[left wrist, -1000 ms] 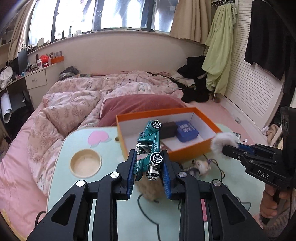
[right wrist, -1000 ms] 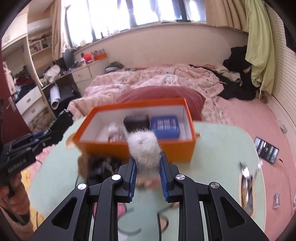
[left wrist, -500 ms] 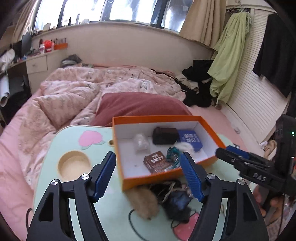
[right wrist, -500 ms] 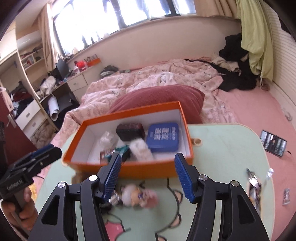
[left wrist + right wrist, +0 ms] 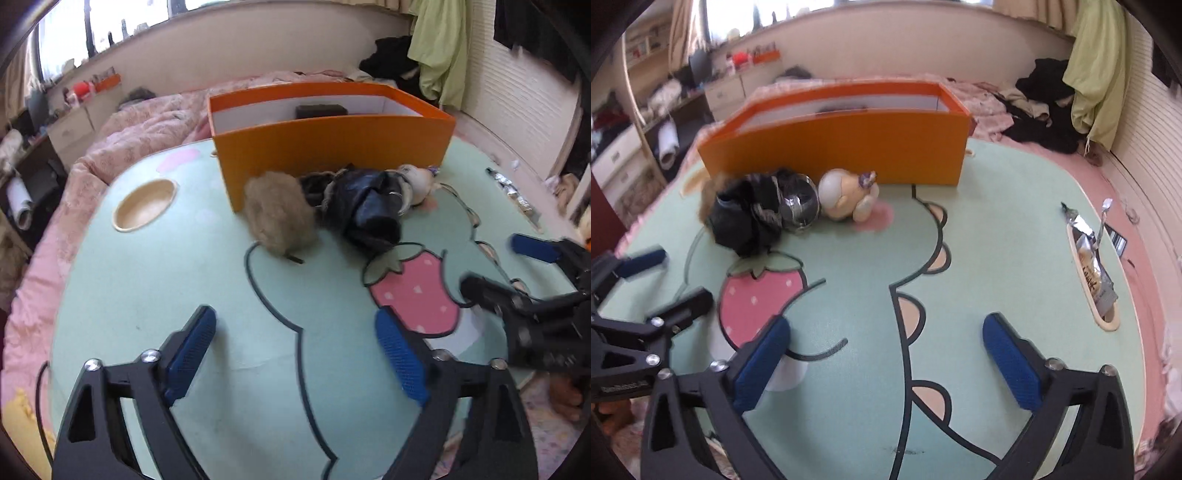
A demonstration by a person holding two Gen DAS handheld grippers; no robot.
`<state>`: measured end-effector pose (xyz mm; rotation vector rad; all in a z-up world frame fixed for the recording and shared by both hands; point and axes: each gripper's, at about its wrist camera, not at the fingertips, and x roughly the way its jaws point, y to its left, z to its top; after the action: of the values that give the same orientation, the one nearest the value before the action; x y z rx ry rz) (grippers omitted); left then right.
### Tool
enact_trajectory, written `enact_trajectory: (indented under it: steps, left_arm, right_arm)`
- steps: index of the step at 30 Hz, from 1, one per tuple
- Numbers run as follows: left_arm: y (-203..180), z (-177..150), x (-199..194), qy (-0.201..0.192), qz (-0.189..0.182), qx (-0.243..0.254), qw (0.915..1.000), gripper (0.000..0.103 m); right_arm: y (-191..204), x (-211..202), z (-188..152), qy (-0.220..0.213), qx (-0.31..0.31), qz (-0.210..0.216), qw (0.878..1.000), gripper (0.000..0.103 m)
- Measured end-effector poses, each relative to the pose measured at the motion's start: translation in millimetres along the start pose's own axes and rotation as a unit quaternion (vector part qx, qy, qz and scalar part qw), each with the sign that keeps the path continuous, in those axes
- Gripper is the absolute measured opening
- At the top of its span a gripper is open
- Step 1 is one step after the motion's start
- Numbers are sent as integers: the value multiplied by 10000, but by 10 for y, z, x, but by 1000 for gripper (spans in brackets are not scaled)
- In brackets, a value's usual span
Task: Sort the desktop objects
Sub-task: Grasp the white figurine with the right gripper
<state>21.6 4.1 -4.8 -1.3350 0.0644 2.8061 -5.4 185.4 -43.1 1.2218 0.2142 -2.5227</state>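
Observation:
An orange box [image 5: 332, 144] stands at the far side of the green table [image 5: 184, 295]; it also shows in the right wrist view [image 5: 834, 147]. In front of it lie a tan fur ball [image 5: 279, 218], a black crumpled pouch [image 5: 365, 210] and a small cream doll [image 5: 415, 182]. The pouch [image 5: 753, 218] and the doll [image 5: 846, 195] show in the right wrist view too. My left gripper [image 5: 295, 350] is open and empty, low over the table near its front. My right gripper [image 5: 886, 354] is open and empty beside it.
A round wooden cup recess [image 5: 146, 205] is at the table's left. A foil snack wrapper [image 5: 1089, 254] lies in the slot at the right edge. A bed with a pink quilt [image 5: 140, 125] lies behind the table. A strawberry picture [image 5: 413, 291] is printed on the tabletop.
One second ago the left gripper held a teal toy car and the right a white fur ball over the box. Both opened, leaving them in the box, then drew back and down to the table's front.

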Motion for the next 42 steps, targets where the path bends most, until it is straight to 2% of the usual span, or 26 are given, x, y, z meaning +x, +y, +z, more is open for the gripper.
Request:
enact_trajectory:
  steps: [1,20,24,28,33,35,38,41,42]
  left_arm:
    - [32,-10,19,22,-63,-92,9999,103]
    - [100,-27,23,-72,-22,-198,9998,103]
    - [98,-13,28,-70,-37,-202,9998,103]
    - [87,-17,18,-70,-40,-200,9998,103]
    - [87,-19,19,-70,-39,-200,9998,103]
    - [87,-20,19,-71,-40,-200,9998,103]
    - [85,-19,20,-71,-41,-201,9998,103]
    - [85,-21,21,-71,-40,-203,9998,103]
    - [84,-22,22,-69,-39,-200,9998,103]
  right_arm:
    - [-7,14,1,9,-18,31,10000,103]
    - [-51,-24,45,-111,74,163,9998,103]
    - [-98,-10,182,-87,115,433,9990,102]
    - [-138,-49,485,-334,380,612,9968,97]
    - [-200,123,860,-270,810,468,9952,74]
    - [-186,221,943,-168,862,466,9950,69]
    - [-140,310,952,-97,795,525,9954,64]
    - [-78,426,880,169,558,321,9978,47]
    - [-46,424,842,111,408,159,9990,44]
